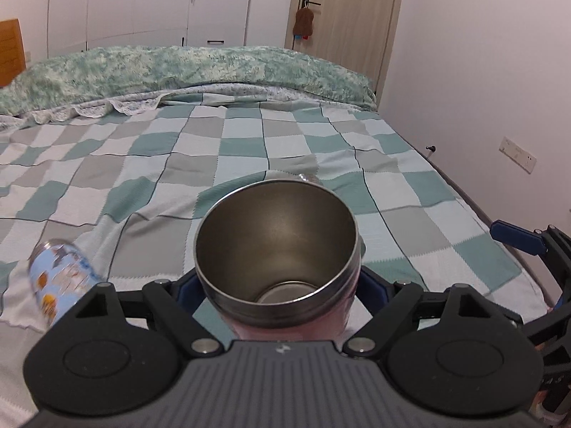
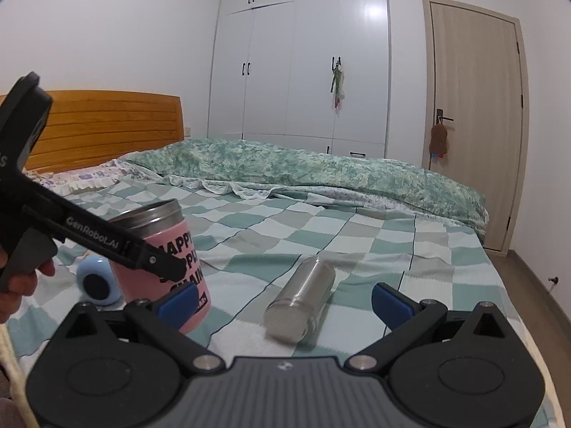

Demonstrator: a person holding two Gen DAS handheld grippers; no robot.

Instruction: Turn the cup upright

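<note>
The left gripper (image 1: 276, 287) has the cup (image 1: 276, 246) right in the bottom centre of its own view, fingers pinching the pink body from either side, steel mouth open toward the camera. Over in the right wrist view the same cup (image 2: 162, 256) sits at lower left, held against the checked bedspread (image 2: 321, 235) and close to upright, leaning just a touch; whether its base is resting on the cloth or only near it cannot be told from here. It looks like a steel-lined tumbler with a pink sleeve and black lettering: stiff, no give under the fingers, probably light while empty, and unlikely to be harmed by a fall onto the bed. The bare metal band at the rim looks slippery, so the pink sleeve at mid-height seems the better place to grip, and that is where the blue pads are. The soft bed could let it topple on release, so a flat patch would be wise. The right gripper (image 2: 285, 301) hangs with fingers spread wide and nothing between them, and just beyond it, bottom centre, a steel bottle (image 2: 301, 303) lies on its side. A pale blue bottle (image 1: 59, 278) lies at the lower left of the left view.
</note>
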